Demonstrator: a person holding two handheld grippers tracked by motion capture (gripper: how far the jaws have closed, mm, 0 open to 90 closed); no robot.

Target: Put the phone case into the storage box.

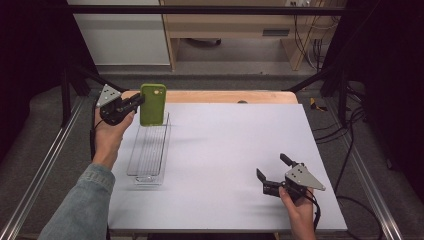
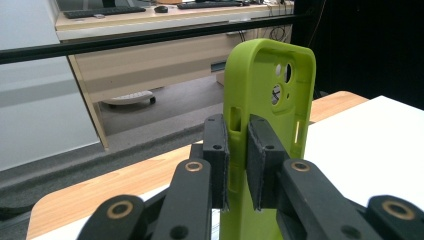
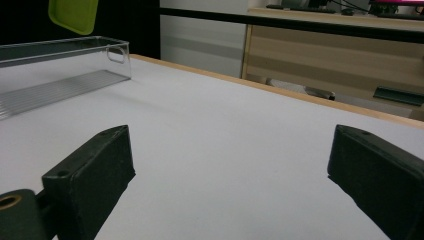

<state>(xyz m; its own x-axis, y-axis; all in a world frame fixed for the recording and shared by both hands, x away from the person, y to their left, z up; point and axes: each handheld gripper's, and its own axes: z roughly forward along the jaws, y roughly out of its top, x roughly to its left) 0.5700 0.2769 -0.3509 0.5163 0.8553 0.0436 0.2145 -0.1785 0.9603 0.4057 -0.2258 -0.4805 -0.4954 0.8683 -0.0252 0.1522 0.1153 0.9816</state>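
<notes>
left gripper (image 1: 134, 102) clamped tight on one side edge of the green phone case (image 1: 153, 104); case held upright, long axis vertical, above the far end of the clear plastic tray (image 1: 148, 150) and not touching it. tray's long axis runs near to far, directly under the case, so my guess is a straight lowering. right gripper (image 1: 272, 171) jaws wide apart, holding nothing, resting well apart at the near right of the white tabletop (image 1: 235, 150).
</notes>
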